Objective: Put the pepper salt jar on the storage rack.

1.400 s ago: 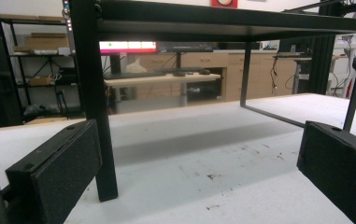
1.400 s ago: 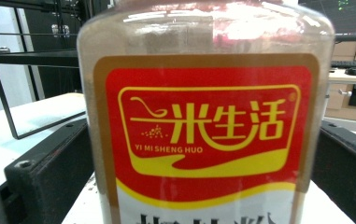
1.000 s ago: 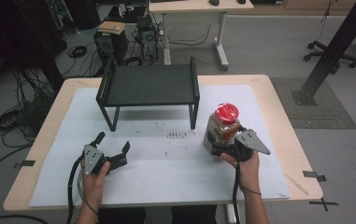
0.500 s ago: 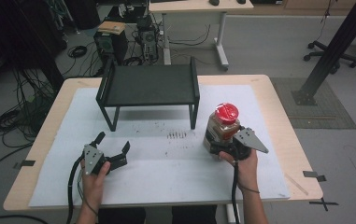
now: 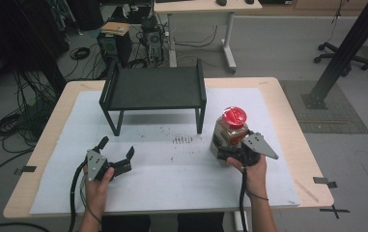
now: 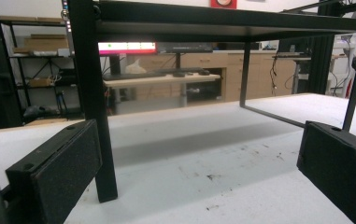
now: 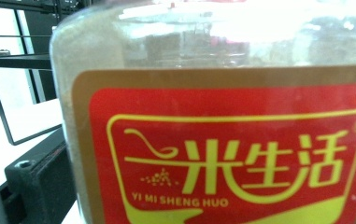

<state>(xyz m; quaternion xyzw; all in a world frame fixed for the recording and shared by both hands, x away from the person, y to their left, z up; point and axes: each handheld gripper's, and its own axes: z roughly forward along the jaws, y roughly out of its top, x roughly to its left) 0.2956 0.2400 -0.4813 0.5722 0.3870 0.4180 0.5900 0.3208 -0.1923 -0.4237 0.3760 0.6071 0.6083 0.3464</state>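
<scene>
**Right gripper at red-capped jar, left gripper spread on table**

We see the clear plastic jar with a round red cap and a red-and-yellow label (image 5: 230, 131) standing upright on the white sheet covering the table (image 5: 268, 188), right of centre in the high view. The right gripper (image 5: 226, 155) sits at the jar's base, lower right of centre, held by the person's right hand (image 5: 252, 170). In the right gripper view the jar (image 7: 222, 140) is pressed up close, with one black padded jaw at lower left touching its side; the other jaw is hidden behind the jar. We read the tongs as clamped on the jar.

The left gripper (image 5: 116, 155) rests at lower left of the high view, held by the left hand (image 5: 98, 182), tongs wide apart with nothing between them. In the left gripper view its two black pads sit at the bottom corners, aimed at the black metal rack with thin legs (image 6: 213, 28).

In the high view that rack (image 5: 155, 89) stands at upper centre, well apart from the jar. Small dark marks (image 5: 184, 140) dot the sheet between rack and grippers.
</scene>
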